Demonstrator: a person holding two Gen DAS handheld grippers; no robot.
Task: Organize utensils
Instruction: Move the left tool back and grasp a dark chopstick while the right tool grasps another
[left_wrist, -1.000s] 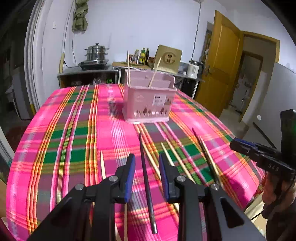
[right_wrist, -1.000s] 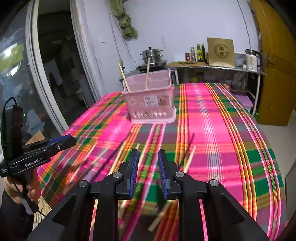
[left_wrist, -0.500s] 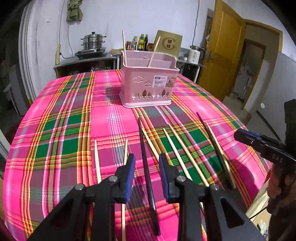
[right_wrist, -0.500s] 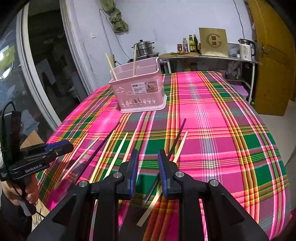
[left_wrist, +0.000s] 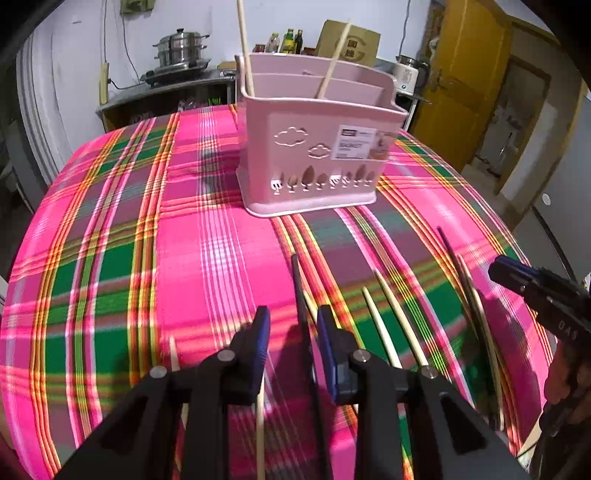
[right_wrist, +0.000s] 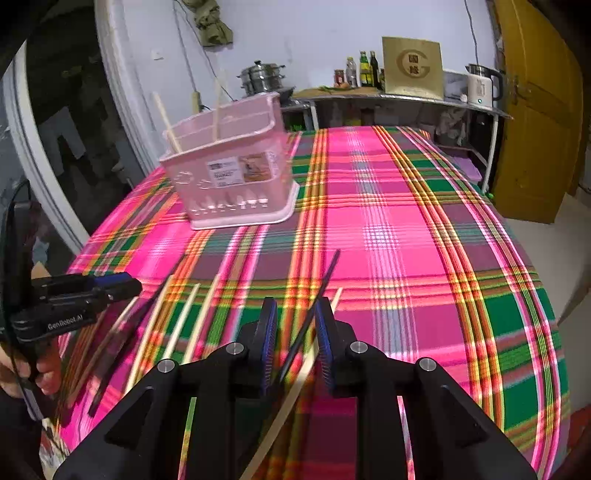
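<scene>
Little of the sorting appears done. Two pale chopsticks (left_wrist: 245, 48) are seen standing in the pink utensil basket (left_wrist: 314, 147), which sits on the plaid-covered worktop (left_wrist: 110, 221) toward its far edge. The rest of the utensils are still spread flat along the near edge: one dark chopstick (left_wrist: 301, 295) near the middle of that edge, several pale chopsticks (left_wrist: 388, 314) beside it, and a dark and pale pair (right_wrist: 325, 288) further toward the right-hand side of the worktop.

The left hand-held gripper (left_wrist: 293, 325) is held at a narrow opening over the near edge, with the dark chopstick lined up in the gap between its jaws; the pads are not seen pressing on it, so nothing is judged to be held. The right hand-held gripper (right_wrist: 295, 321) is likewise narrowly open and empty, with the dark and pale pair running into its gap.

By this judgement most of the task is left: every chopstick on the cloth has yet to be lifted and dropped into a basket compartment.
</scene>
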